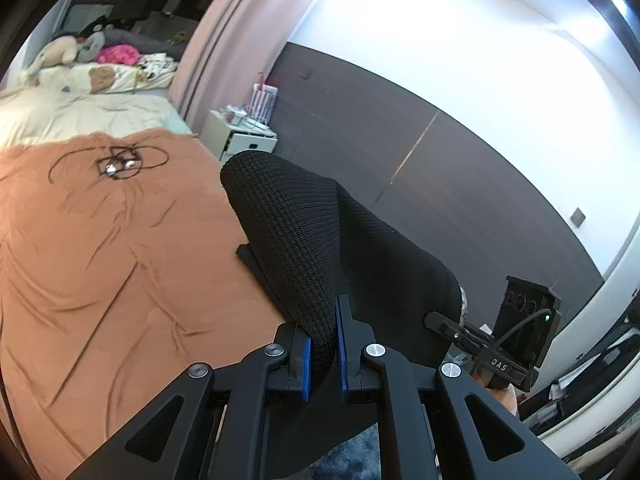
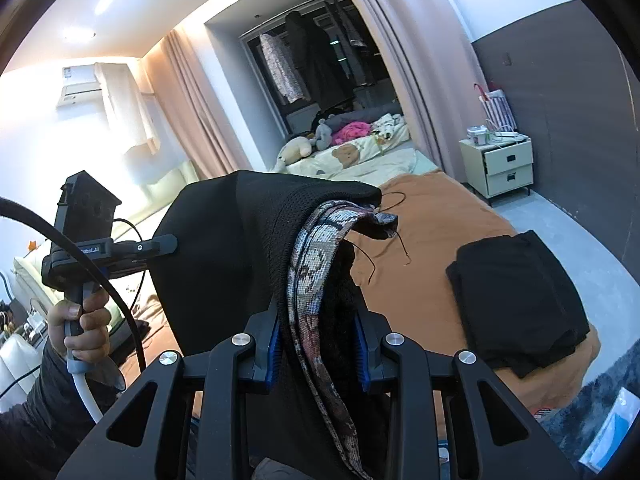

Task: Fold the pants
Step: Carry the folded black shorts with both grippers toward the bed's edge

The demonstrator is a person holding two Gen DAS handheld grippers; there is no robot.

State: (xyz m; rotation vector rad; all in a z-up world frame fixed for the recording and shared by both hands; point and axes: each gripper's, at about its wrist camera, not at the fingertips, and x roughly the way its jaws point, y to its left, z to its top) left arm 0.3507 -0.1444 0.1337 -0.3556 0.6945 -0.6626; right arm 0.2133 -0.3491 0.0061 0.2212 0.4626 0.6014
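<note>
Black knit pants [image 1: 304, 232] hang in the air between both grippers, above the orange bed cover [image 1: 100, 260]. My left gripper [image 1: 322, 354] is shut on one edge of the pants. My right gripper [image 2: 318, 354] is shut on the waistband, where a patterned inner lining [image 2: 312, 264] shows, with the black cloth [image 2: 224, 248] spread to the left. The left gripper [image 2: 120, 250] shows in the right wrist view, held by a hand. The right gripper [image 1: 496, 354] shows in the left wrist view behind the pants.
A folded black garment [image 2: 520, 300] lies on the orange bed cover [image 2: 432, 224] at the right edge. A tangled black cord [image 1: 120, 162] lies on the cover. A white nightstand [image 2: 506, 166] stands past the bed. Pillows and plush toys [image 2: 320, 148] lie at the bed's far end.
</note>
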